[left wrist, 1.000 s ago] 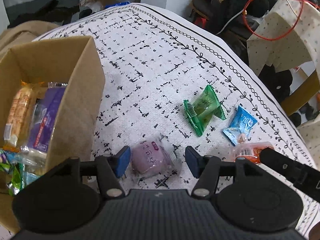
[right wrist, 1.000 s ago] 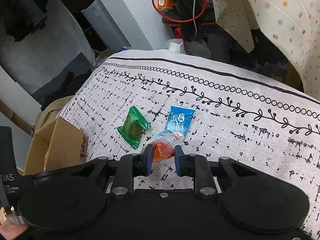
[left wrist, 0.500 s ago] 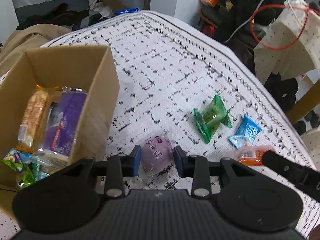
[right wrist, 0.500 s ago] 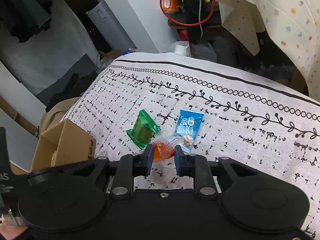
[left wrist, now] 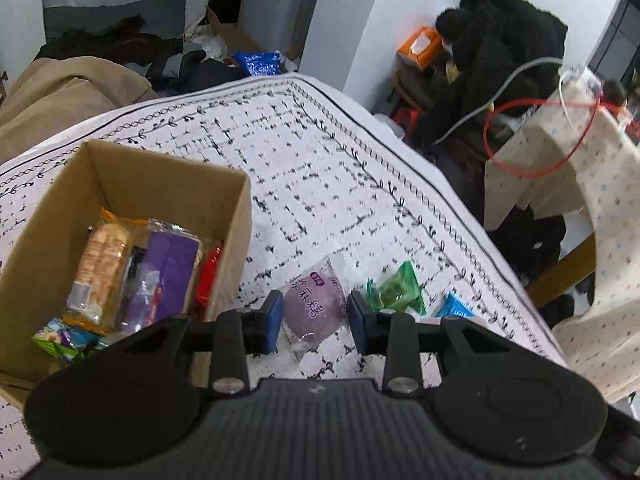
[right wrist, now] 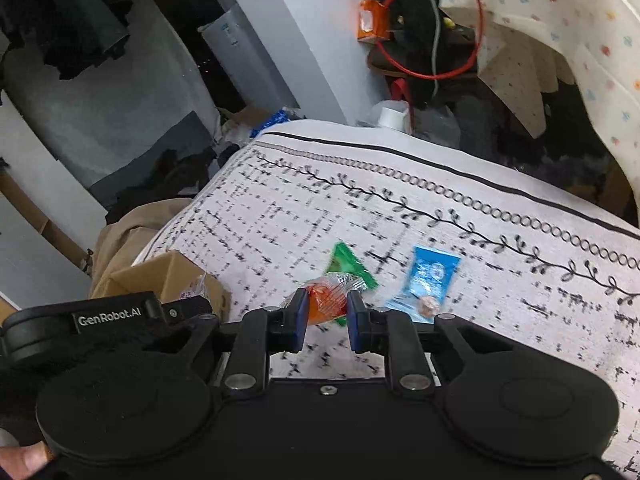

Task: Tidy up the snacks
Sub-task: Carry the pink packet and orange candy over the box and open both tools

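The left tool (left wrist: pixel 314 314) is clamped on the purple snack (left wrist: pixel 314 306), lifted above the tabletop (left wrist: pixel 320 184) just right of the box (left wrist: pixel 236 216). The right tool (right wrist: pixel 327 314) pinches the orange snack (right wrist: pixel 326 300) near the green (right wrist: pixel 348 262) and blue (right wrist: pixel 430 276) packets. Both tilt downward. Each should clear the box rim before releasing.

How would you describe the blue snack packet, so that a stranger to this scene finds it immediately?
Start at the patterned tablecloth and look at the loose wrappers just beyond the right gripper. The blue packet lies flat to the right of the green packet and the orange candy. It is the only light blue one, with a small brownish piece at its near end.
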